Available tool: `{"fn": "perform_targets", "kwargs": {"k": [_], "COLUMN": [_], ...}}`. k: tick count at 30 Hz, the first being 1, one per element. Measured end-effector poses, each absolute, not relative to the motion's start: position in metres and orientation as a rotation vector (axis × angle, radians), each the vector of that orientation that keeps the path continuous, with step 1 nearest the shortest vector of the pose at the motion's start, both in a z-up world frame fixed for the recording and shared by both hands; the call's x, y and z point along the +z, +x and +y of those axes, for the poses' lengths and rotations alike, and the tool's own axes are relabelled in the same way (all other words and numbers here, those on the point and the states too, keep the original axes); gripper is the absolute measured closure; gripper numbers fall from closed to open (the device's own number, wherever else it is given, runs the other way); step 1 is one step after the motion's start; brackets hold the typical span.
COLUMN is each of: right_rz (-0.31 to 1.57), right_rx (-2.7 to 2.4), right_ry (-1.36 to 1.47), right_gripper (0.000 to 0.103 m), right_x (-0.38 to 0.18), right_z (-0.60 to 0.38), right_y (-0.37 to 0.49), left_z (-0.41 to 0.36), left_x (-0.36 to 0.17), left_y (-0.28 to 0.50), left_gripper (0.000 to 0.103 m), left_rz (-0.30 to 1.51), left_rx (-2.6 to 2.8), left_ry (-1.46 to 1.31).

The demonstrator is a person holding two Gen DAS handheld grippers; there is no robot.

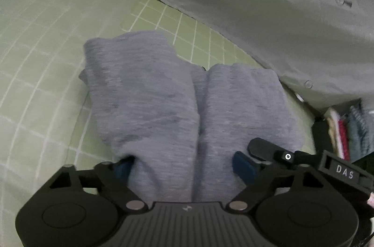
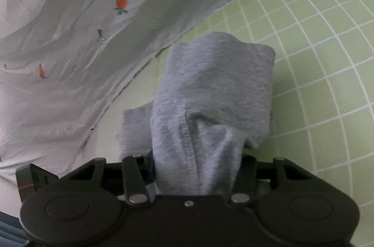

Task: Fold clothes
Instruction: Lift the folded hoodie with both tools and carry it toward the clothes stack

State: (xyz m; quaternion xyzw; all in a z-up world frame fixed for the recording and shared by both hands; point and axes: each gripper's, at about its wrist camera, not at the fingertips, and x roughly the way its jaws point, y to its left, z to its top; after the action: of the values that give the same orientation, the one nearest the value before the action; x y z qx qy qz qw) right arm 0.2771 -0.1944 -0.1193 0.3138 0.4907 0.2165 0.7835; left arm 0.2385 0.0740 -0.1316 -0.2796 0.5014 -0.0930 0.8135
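Note:
A grey knit garment [image 1: 163, 102] lies folded in two lobes on the green checked sheet [image 1: 42, 60]. Its near end is gathered between the blue pads of my left gripper [image 1: 183, 168], which press on it from both sides with the jaws still wide. In the right wrist view the same grey garment [image 2: 210, 88] bunches up into my right gripper [image 2: 198, 165], which is shut on its seamed edge. The cloth hides most of the right gripper's fingers. The black body of the right gripper [image 1: 336, 167] shows at the lower right of the left wrist view.
A white cover with orange carrot prints and buttons [image 1: 268, 1] lies rumpled across the back, close behind the garment [image 2: 70, 48]. The green checked sheet [image 2: 315, 48] spreads to the side. Several folded clothes [image 1: 346, 130] are stacked in a dark gap at the right.

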Motion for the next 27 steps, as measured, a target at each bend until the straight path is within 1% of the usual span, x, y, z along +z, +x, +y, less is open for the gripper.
{"fn": "perform_targets", "kwargs": {"k": [7,16,22,27], "right_rz": [1.042,0.944,0.831,0.735], "right_rx": [0.471,0.421,0.336,0.266], "right_ry": [0.697,0.742,0.815,0.905], "right_gripper": [0.057,0.058,0.058,0.058], "right_x": [-0.104,-0.078,-0.057,-0.048], "right_z": [-0.189,-0.196,-0.222,-0.262], "right_y": [0.247,0.195,0.152,0.119], "left_z": [0.079,0.082,0.056,0.009], "left_x": [-0.122,-0.101,-0.082,-0.06], "left_y": [0.209,0.182,0.18,0.173], "left_gripper": [0.028,0.032,0.032,0.032], "left_rz": [1.071,1.022,1.017,0.998], "left_rx": [-0.218,-0.326,-0.46,-0.546], "left_ry": [-0.622,-0.618,-0.568,-0.487]}}
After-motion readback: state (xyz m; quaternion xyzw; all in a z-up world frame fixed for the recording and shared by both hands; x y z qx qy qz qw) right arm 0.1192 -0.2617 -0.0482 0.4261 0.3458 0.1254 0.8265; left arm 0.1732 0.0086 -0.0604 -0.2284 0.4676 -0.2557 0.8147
